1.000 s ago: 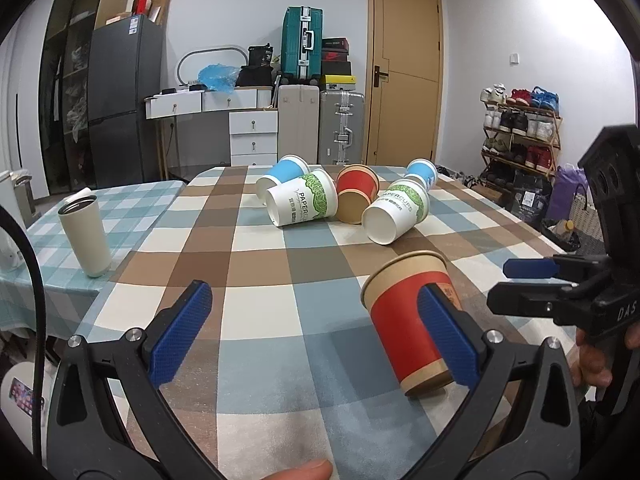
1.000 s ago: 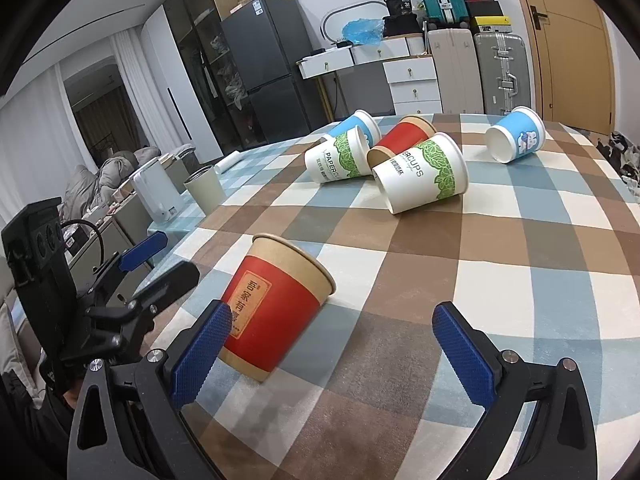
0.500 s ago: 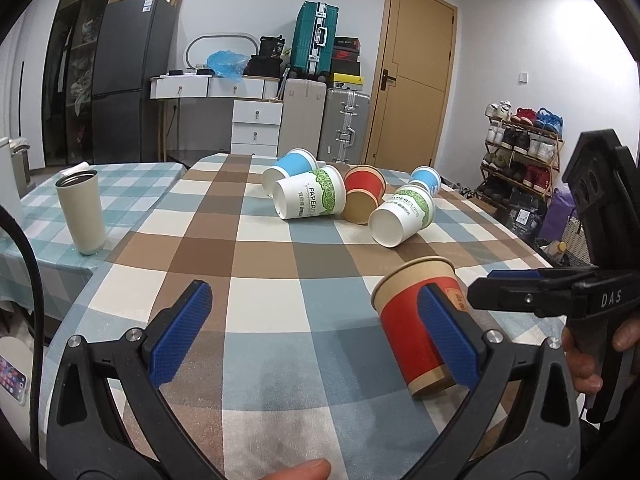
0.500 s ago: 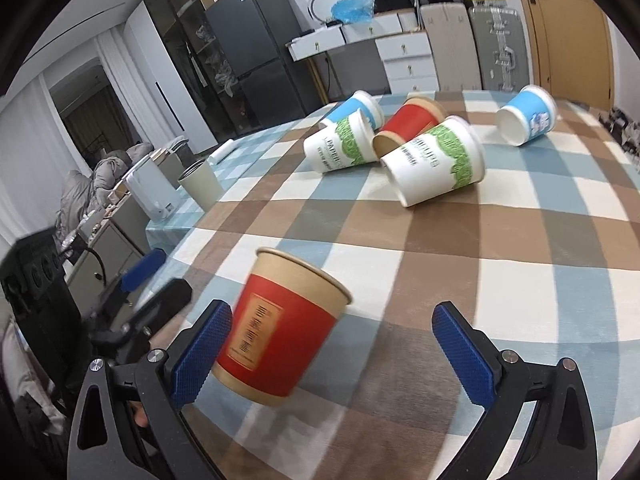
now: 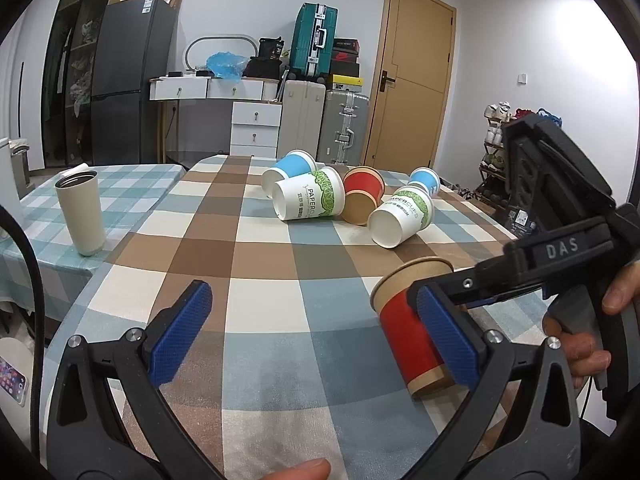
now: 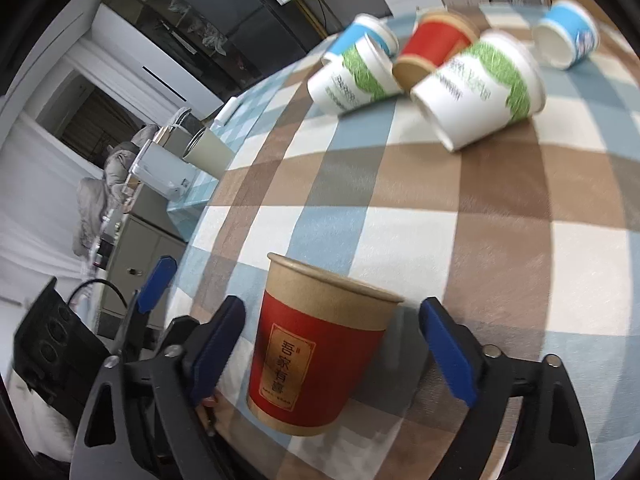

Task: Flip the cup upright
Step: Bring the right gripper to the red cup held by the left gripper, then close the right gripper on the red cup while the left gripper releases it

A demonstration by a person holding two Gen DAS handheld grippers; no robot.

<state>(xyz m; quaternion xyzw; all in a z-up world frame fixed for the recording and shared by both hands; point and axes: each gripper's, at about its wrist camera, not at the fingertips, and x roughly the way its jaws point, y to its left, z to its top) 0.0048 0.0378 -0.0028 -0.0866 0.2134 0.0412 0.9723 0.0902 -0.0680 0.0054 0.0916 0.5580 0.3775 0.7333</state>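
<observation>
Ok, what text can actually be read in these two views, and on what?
"DAS": on the right gripper, along its black arm.
"PAPERCUPS": on each green-and-white cup, partly curved out of sight.
"吾家有喜": gold label on the near red cup.
Smaller print on the cups and the suitcase sticker: too small or blurred.

Red paper cup point(image 6: 316, 356) w/ kraft-brown rim band and base band, gold-framed label w/ Chinese characters on the side. In the right wrist view it reads nearly upright, mouth up, tilted slightly toward 11 o'clock, low center on the checked cloth. In the left wrist view the same cup point(image 5: 404, 320) sits at approx 4 o'clock, leaning, mouth toward 12.
</observation>
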